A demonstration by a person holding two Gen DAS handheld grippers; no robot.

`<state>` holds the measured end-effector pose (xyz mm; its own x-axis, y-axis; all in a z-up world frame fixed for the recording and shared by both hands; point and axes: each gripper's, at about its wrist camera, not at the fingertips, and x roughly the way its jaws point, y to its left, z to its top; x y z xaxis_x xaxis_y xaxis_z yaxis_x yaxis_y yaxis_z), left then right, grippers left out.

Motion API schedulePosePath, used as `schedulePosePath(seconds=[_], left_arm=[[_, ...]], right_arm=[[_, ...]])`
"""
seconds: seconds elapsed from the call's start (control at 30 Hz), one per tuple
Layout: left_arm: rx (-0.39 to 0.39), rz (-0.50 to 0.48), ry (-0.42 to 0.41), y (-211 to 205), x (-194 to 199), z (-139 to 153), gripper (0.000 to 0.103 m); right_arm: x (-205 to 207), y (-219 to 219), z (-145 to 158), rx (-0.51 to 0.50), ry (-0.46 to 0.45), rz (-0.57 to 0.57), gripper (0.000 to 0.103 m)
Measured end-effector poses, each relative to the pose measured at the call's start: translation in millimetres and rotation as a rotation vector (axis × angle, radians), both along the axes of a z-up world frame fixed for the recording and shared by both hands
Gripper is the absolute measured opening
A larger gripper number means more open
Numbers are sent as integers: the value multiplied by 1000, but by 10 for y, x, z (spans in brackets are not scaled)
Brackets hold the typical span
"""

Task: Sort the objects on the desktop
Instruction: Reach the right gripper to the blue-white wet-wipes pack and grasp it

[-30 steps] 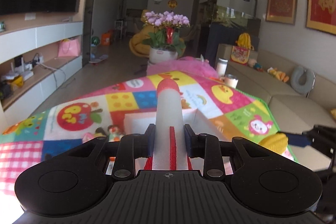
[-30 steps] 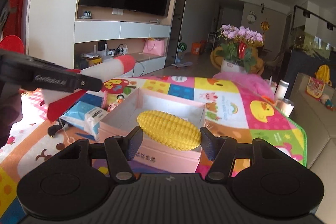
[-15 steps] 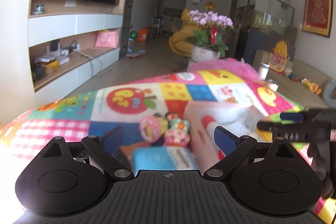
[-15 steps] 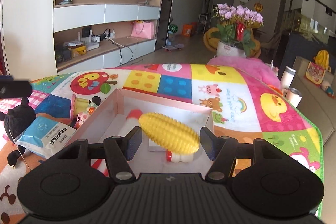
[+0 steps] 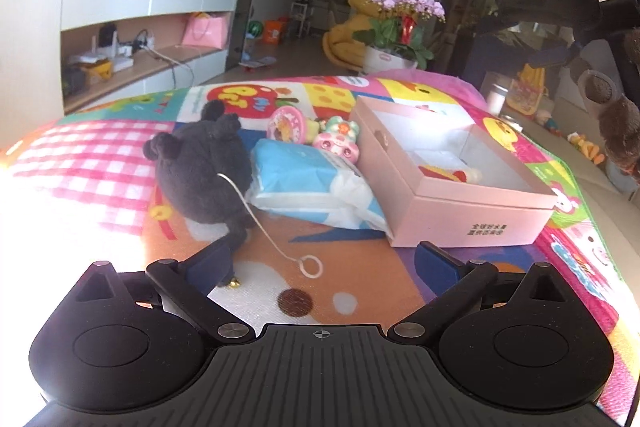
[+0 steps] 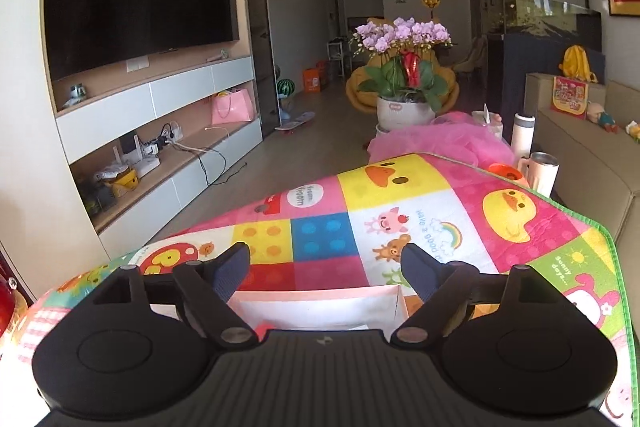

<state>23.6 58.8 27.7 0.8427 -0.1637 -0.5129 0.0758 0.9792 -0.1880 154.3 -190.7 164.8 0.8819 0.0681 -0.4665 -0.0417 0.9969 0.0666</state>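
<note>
Both the left gripper (image 5: pixel 322 259) and right gripper (image 6: pixel 326 267) are opening, empty; the black plush toy (image 5: pixel 200 167) (soft, probably light) wants a mid-body pinch.

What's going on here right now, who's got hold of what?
Nothing is held. A person with two handheld grippers is sorting toys into the pink box, where a red and yellow toy already lies. The left gripper hangs over the mat, jaws opening and empty, facing the black plush, tissue pack and small toys. The right gripper is above the box's far wall, also opening and empty.
</note>
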Motion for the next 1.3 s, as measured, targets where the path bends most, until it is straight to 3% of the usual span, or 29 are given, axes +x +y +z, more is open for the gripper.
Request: schedulePosePath(seconds=[0.2,0.23,0.37,0.47,0.5,0.57,0.6,0.63,0.67,0.8,0.93,1.07,1.2,1.27,1.3], left_arm=[[230,194,-82,144,-102,-43,103],[233,212,-70,191,-103,-64,103],[102,256,2,471,-73,-106,103],[66,257,19,545,-73,-127,103],[66,254,18,544,-79,-128,103],[65,244,16,530,-88,-133,103],[59,243,17,536,-92,-136,103],[48,243,20,552,-92,-140,103],[34,245,23,569,-93,-148,103],[-21,254,36,645,-77,-171,103],[-41,270,36,669,-75,-172,103],[-54,276,37,678,-73,-169,103],[-50,269,45,658,-59,-172,103],[-51,266,53,655,-49,-176,103],[-51,266,56,652,-43,-176,103]], right_arm=[[-133,500,-389,-77,101,192,84],[-139,613,-467,-92,116,234,84],[-222,1106,-724,-189,126,387,84],[-192,1373,-788,-194,134,426,83],[-142,1436,-784,-177,146,425,78],[58,1534,-803,-126,209,415,58],[177,1564,-830,-107,252,407,43],[286,1587,-871,-88,294,396,35],[383,1604,-929,-70,334,381,33],[374,1634,-1104,-78,394,409,33],[9,1621,-1150,-63,488,541,33],[-471,1463,-1221,-68,542,601,32],[-995,1239,-1189,-172,407,607,35],[-1238,1094,-1100,-225,285,584,50],[-1327,1026,-1065,-228,243,574,65]])
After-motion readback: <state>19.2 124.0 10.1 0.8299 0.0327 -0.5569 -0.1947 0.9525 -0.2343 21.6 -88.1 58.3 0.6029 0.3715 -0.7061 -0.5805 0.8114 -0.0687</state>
